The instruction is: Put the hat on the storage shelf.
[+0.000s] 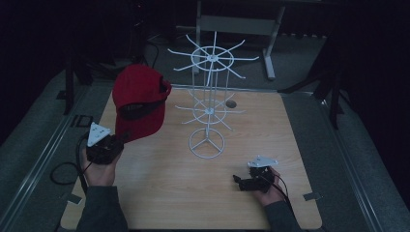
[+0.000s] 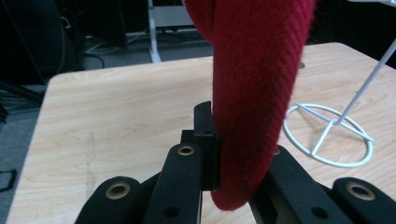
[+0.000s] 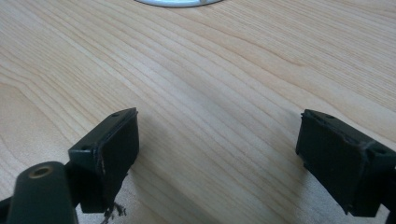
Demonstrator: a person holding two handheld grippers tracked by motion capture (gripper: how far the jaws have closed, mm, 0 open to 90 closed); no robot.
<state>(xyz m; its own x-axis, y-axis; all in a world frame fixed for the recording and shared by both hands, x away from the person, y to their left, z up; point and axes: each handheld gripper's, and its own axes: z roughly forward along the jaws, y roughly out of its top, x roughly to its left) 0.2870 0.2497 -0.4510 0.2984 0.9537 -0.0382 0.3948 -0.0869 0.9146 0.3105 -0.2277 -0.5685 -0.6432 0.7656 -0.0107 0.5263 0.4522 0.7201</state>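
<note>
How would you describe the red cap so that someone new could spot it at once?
Start at the wooden table with the white wire rack. Left of the rack, the left gripper holds up a red cap, the one coloured thing here.

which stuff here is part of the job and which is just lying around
In the job:
- red cap, clamped by its brim in the left tongs
- white wire rack, close beside the cap

Lying about:
- right tongs, open, idle on the table
- small dark disc behind the rack
</note>
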